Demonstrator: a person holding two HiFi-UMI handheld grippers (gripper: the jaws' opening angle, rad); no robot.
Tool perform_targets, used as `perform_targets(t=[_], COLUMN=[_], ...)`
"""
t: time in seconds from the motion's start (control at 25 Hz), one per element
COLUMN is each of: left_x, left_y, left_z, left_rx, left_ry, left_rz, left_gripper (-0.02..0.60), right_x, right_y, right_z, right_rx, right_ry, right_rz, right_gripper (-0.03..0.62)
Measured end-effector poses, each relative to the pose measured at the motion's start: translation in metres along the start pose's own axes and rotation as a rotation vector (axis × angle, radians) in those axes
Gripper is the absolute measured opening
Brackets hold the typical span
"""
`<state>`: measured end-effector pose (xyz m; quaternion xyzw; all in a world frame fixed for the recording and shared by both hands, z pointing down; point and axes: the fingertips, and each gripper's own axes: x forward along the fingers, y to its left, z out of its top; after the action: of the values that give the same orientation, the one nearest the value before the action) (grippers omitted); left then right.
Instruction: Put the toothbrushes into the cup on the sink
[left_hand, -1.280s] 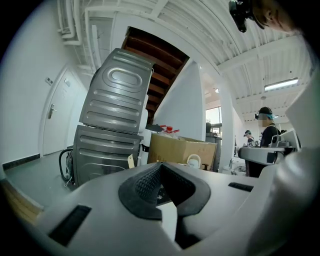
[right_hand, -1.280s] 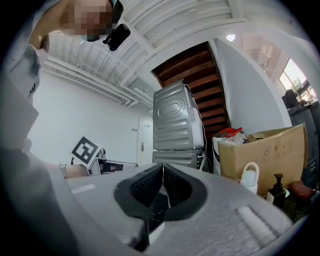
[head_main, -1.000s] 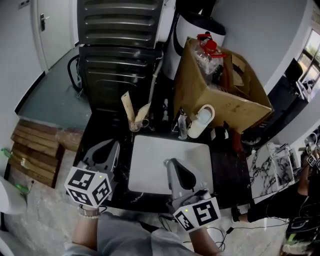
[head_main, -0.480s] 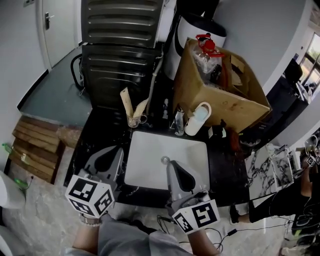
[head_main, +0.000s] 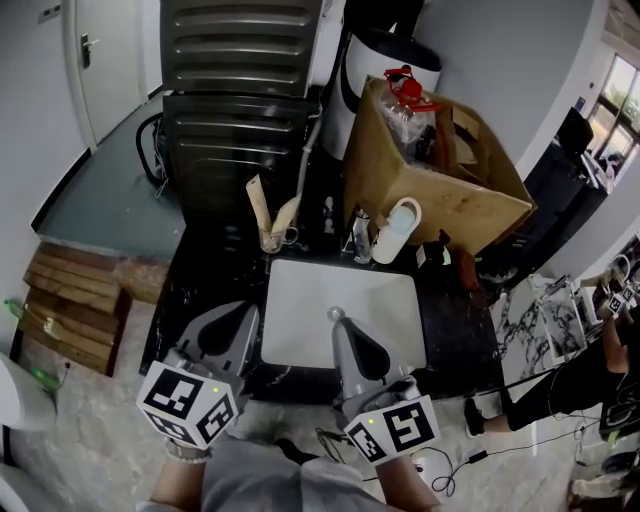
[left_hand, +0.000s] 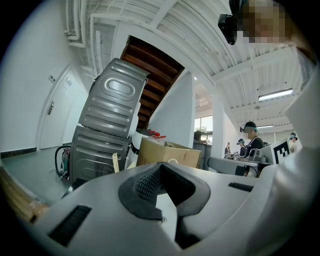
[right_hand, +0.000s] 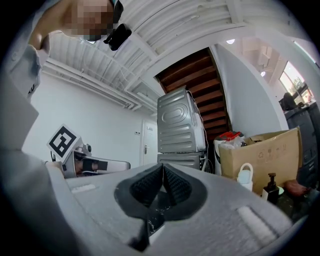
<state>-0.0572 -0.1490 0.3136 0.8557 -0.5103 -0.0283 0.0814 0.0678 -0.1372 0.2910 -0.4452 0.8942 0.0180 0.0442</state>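
Jaws meet on nothing on both: left gripper (head_main: 232, 312) over the counter beside the sink (head_main: 300, 300), right gripper (head_main: 343, 325) over it. Toothbrushes (head_main: 262, 208) stand in the cup (head_main: 271, 241) behind the sink's left corner

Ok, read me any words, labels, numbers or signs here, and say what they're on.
No readable words or numbers anywhere.
Left tool's cube, right tool's cube: black-and-white square patterns, no letters.
Cardboard box: faint printed marks, too small to read.
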Motion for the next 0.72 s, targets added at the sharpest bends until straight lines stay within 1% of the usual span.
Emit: perform_targets(t=[0.28, 0.72], left_x=[-0.021, -0.037], left_y=[0.001, 0.004], left_z=[0.009, 0.012], left_rx=[0.024, 0.006], left_ry=[-0.014, -0.035], left_rz=[-0.016, -0.043], left_gripper=[0.005, 0.005], right_x=[0.0, 0.003], right_y=[0.022, 0.041], right_z=[0.006, 0.012], right_rx=[-0.011, -0.04], right_ry=[-0.015, -0.016], right_rz=[-0.013, -0.015], right_gripper=[0.0, -0.002])
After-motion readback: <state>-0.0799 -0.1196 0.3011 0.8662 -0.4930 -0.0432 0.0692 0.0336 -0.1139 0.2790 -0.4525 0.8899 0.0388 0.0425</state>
